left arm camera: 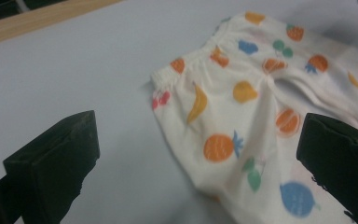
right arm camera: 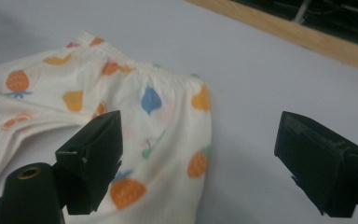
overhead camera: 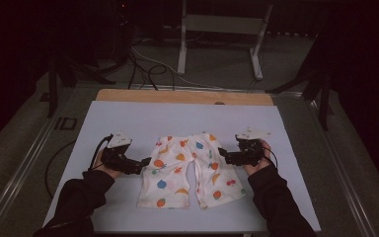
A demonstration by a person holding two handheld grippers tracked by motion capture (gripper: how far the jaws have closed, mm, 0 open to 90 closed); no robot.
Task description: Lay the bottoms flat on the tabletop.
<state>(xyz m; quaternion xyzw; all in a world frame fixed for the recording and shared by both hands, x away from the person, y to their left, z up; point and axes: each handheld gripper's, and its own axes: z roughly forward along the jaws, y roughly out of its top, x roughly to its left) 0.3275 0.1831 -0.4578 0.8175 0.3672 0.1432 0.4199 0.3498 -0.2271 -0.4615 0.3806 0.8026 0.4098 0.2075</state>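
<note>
A small pair of white trousers (overhead camera: 190,170) printed with coloured fruit lies flat near the middle of the pale blue mat (overhead camera: 143,116) — waistband toward the far edge, the two short legs pointing back toward the person. The cloth looks spread out rather than bunched, with a soft fold running down between the legs. In the left gripper view the gathered waistband corner and one leg of the trousers (left arm camera: 242,121) fill the upper right, printed with an orange pineapple, a yellow banana and a blue fruit. In the right gripper view the opposite waist corner and side of the trousers (right arm camera: 135,121) run down the left half.

The left gripper (overhead camera: 139,164) sits just beside the garment's left edge, its tip pointing at the cloth near the waist. Its jaws stand wide apart (one at the lower left of its own view, the other at the right edge) and hold nothing; the trousers lie between and beyond them. The right gripper (overhead camera: 225,155) mirrors it at the garment's right edge, jaws likewise spread wide and empty, one over the printed cloth and the other over bare mat.

Each gripper rests in a hand with a dark sleeve coming in from the near edge. The mat covers a wooden table (overhead camera: 177,96) — a strip of wood shows along the far side.
</note>
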